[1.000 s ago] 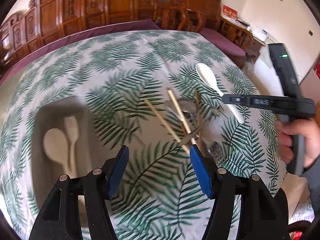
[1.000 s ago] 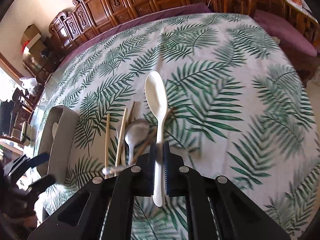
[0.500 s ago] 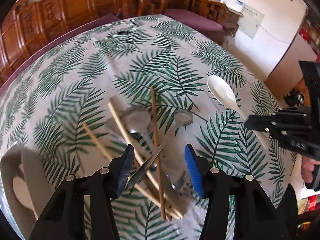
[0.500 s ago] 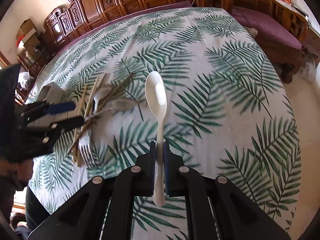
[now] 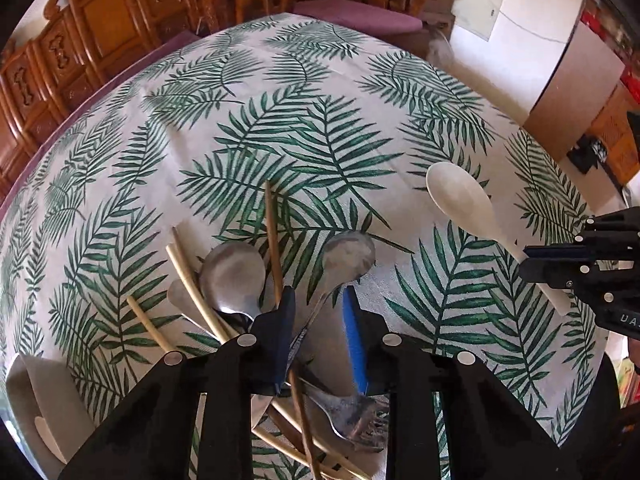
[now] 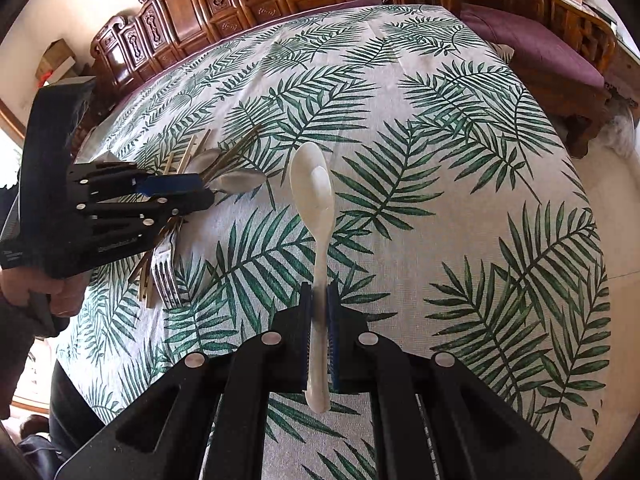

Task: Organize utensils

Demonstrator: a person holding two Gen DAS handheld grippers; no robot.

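The table (image 6: 460,208) is filling both views under a palm-leaf cloth, its near edge lying out of sight beneath the gripper bodies and its far edge running along a row of carved chairs (image 6: 208,4); the right half of the cloth is lying bare, with a purple bench (image 6: 536,44) sitting just beyond the right edge. At the lower left of the left wrist view a pale tray (image 5: 44,408) is being cut off by the frame, so its contents are hard to make out. The pile (image 5: 248,300) of metal spoons, a fork and chopsticks is lying crossed on the cloth, and its near part is being hidden behind the left gripper (image 5: 318,316), whose fingers are standing part-way open around a metal spoon (image 5: 344,256), its handle running between them; whether the pads are touching it I cannot tell. Chopsticks are crossing over and under that handle, crowding the space around it. The right gripper (image 6: 319,312) is pinching the white spoon (image 6: 314,196) tight by its handle, holding it above the cloth to the right of the pile, bowl pointing away, and the handle's tail is sticking out behind the pads.
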